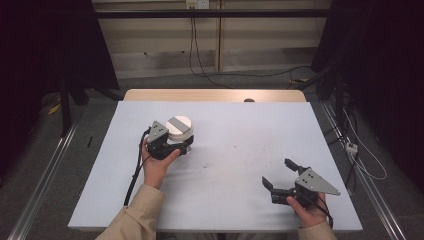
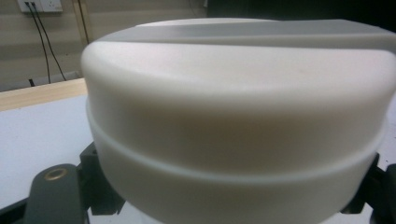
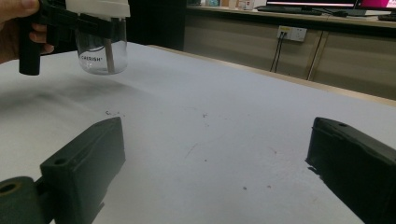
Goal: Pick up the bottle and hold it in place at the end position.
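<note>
Two grippers are at work over a pale blue table [image 1: 235,200], seen from the high view. The left gripper [image 1: 186,146] sits at the left-centre of the sheet, clamped around a jar [image 1: 179,129] with a white-and-grey lid, just under that lid. The person's left hand [image 1: 156,162] wraps the handle from below, probably so the jar hangs upright and steady. The right gripper [image 1: 279,174] rests near the table's right front corner, well apart from the jar, its jaws spread wide with nothing between them; it looks parked out of the way, ready for a later step.

In the left gripper view the lid [image 2: 238,107] looms very close, a cream dome with a grey top and a seam around its middle. The black jaws press in from either side below that seam, which suggests the grip is taken at the neck, where the lid's overhang would stop a slip.

In the right gripper view the jar's clear glass body [image 3: 100,49] appears raised off the table, with a shadow beneath it, though contact is hard to rule out. The near jaws stand apart over bare table.
</note>
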Available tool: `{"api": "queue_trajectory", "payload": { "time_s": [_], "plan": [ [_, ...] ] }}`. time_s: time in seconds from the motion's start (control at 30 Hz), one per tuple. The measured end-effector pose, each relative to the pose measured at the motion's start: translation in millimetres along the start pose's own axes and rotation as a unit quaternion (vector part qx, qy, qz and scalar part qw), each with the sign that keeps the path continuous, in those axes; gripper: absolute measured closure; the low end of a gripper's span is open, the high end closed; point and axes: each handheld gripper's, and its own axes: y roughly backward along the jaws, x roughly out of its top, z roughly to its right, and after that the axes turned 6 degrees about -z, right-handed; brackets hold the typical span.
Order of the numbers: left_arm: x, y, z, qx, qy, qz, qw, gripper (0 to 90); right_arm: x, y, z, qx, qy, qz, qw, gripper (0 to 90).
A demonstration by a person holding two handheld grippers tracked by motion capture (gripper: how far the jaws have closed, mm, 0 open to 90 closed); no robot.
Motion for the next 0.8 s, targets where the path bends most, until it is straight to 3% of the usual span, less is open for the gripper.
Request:
{"api": "queue_trajectory", "payload": {
  "time_s": [0.8],
  "plan": [
    [10.4,-23.1,16.1,-0.022,-0.011,-0.012,0.9996,18.4,0.1,0.0,1.4,-0.002,-0.001,0.001,1.0,4.0]
  ]
}}
